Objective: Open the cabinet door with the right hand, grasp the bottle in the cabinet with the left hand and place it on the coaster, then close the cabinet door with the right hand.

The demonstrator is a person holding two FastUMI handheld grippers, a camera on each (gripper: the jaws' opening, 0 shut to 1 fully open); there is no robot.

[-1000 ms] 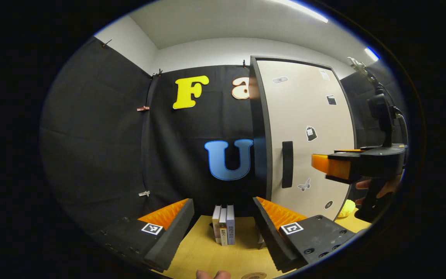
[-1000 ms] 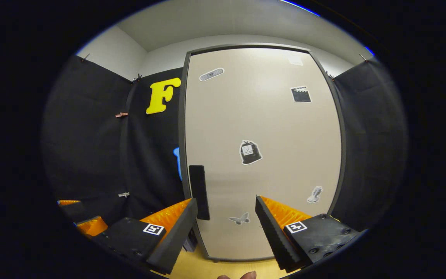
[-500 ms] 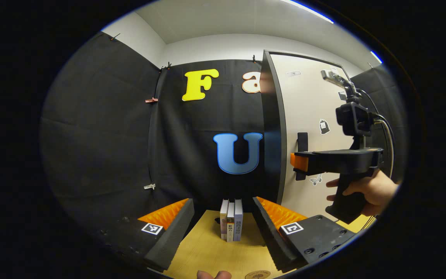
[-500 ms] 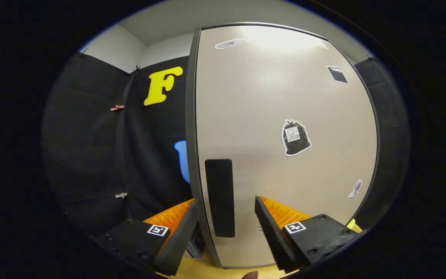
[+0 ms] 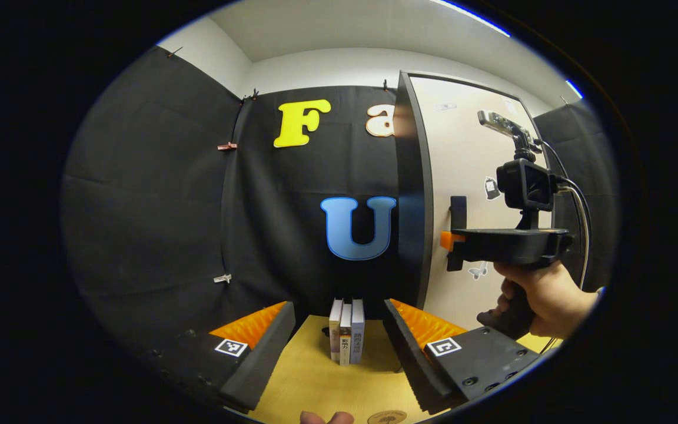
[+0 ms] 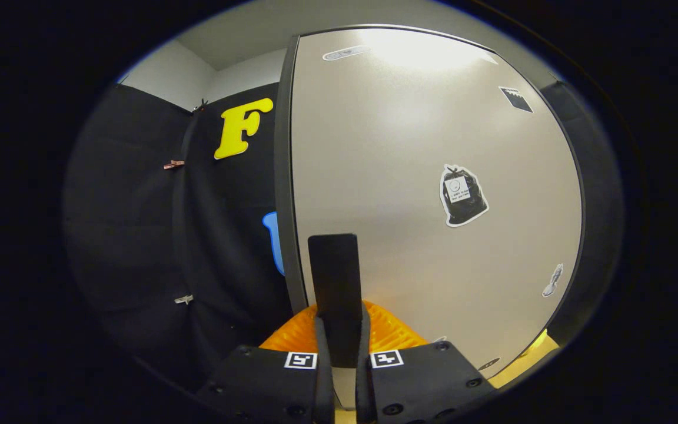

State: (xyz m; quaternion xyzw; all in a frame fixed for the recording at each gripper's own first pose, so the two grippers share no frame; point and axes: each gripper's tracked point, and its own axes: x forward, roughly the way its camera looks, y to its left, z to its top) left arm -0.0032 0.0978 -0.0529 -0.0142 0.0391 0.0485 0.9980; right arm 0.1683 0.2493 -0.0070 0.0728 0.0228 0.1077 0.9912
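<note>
Beige cabinet door (image 6: 427, 176) shut; black handle (image 6: 334, 282) upright

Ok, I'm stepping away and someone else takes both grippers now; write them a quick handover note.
Right gripper: shut on the cabinet door handle, ready to pull.
Left gripper: open, holding nothing, hovering over the wooden table and facing a few upright books.
Cabinet door: looks closed, so the bottle is hidden.
Coaster: at the table's near edge.
Done: handle grasped.
Left: open the door, take the bottle with the left, set it on the coaster, close the door.
</note>
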